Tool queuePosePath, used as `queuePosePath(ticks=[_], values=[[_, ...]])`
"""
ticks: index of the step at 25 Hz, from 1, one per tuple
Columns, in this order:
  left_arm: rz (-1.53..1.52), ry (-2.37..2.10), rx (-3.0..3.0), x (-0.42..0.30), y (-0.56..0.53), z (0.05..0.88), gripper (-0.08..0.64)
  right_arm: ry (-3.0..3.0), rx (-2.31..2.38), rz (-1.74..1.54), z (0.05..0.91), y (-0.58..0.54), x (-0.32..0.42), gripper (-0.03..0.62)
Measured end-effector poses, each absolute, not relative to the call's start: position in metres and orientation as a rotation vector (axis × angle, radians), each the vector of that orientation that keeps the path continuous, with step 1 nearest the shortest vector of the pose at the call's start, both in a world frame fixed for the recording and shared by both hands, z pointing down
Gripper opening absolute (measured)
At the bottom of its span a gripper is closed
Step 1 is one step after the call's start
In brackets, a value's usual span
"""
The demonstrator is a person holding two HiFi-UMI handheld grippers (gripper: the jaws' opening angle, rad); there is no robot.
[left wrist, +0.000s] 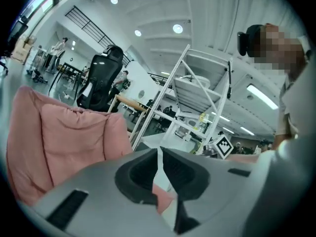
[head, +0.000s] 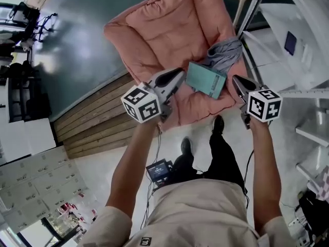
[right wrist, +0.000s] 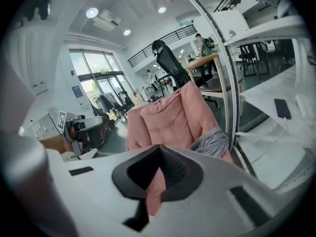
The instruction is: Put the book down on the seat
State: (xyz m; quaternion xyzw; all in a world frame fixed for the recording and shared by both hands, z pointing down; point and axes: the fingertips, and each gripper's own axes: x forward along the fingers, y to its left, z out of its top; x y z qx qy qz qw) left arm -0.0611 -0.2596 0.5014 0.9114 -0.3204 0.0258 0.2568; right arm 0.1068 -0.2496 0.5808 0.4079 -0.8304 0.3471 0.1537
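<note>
Left gripper [head: 179,73], right gripper [head: 236,80]: jaws closed, empty; book [head: 205,80] on seat [head: 169,24].

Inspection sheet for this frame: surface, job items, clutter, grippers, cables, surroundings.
Surface: pink cushioned seat, soft and quilted, with wooden boards beside it.
Job's things: teal book lies flat on the seat's front part, free of both grippers.
Clutter: grey cloth bunched on the seat just beyond the book.
Grippers: left gripper shut, nothing between its jaws; right gripper shut, nothing between its jaws. They are held either side of the book.
Cables: thin cable hangs below the left gripper towards a small box at the person's waist.
Surroundings: white rack to the right of the seat; black office chair behind it.
</note>
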Motion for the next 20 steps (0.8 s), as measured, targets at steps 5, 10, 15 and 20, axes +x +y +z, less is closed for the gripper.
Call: queuePosePath(ticks=[5,10,15,20], values=[[0.058,-0.849,2.59,-0.063,-0.228,0.429,0.031,-2.488,1.183,0.861,0.5,-0.232,0.106,-0.012],[0.089,-0.859,2.68,-0.073,-0.191,0.362,0.029,-2.568,1.189,0.724,0.423,-0.205,0.102,-0.012],[0.068,-0.865,2.766,-0.091,-0.155,0.304,0.03,-2.629,1.198,0.543,0.347,-0.172,0.092,-0.012],[0.022,-0.853,2.85,-0.109,-0.119,0.255,0.029,-2.685,1.203,0.394,0.285,-0.138,0.077,-0.012]])
